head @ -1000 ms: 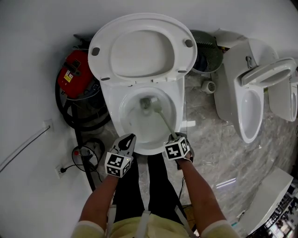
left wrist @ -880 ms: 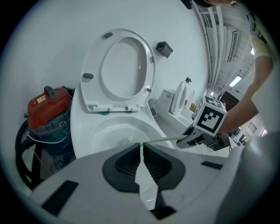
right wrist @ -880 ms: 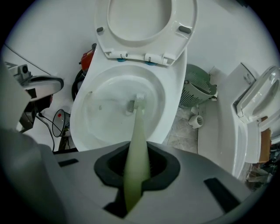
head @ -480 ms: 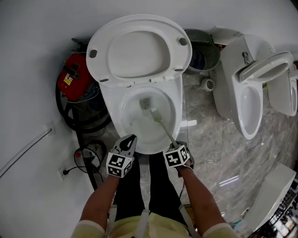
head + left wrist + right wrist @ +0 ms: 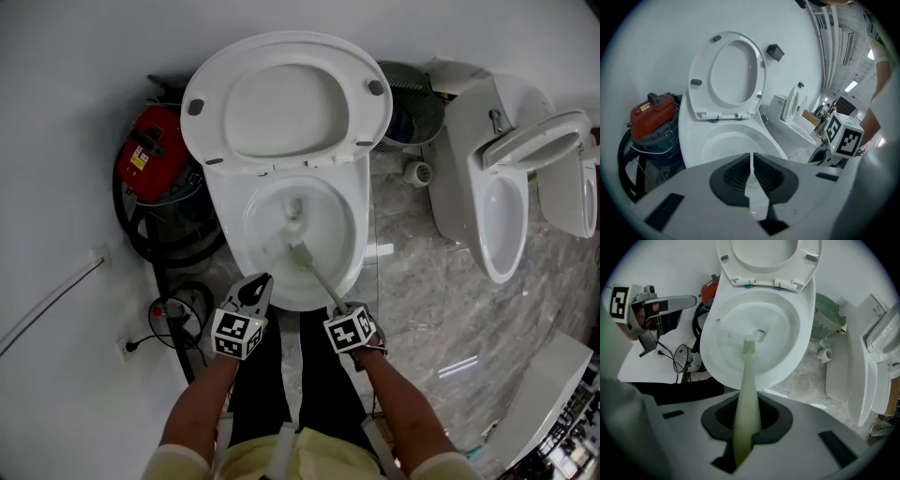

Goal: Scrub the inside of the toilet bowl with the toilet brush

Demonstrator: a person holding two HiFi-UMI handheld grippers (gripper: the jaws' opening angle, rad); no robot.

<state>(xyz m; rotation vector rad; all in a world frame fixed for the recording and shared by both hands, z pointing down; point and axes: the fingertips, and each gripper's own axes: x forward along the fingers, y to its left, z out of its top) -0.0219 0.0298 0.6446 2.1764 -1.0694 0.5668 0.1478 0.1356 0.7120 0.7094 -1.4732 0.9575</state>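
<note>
A: What does the right gripper [image 5: 341,307] have?

B: Its jaws pinch the pale green plastic handle of the toilet brush [image 5: 745,380], near the handle's end. The handle runs straight out between the jaws [image 5: 747,423] and down over the front rim of the white ceramic toilet bowl [image 5: 335,223].

A: And the brush head?

B: Inside the bowl, on the sloping inner wall toward the front, just beside the drain opening at the bottom. It looks to rest on the ceramic.

A: The left gripper [image 5: 259,281]?

B: Pressed together, only a thin slit between its jaws, nothing in them. It hangs just outside the bowl's front-left rim, pointing toward it; the right one sits at the front-right rim.

A: The seat?

B: The white oval seat and lid [image 5: 286,94] stand raised against the wall behind the bowl.

A: Around it?

B: A red canister vacuum [image 5: 150,150] with black hose at the bowl's left, and a second white toilet [image 5: 497,206] on the grey marble floor [image 5: 412,272] at the right.
</note>
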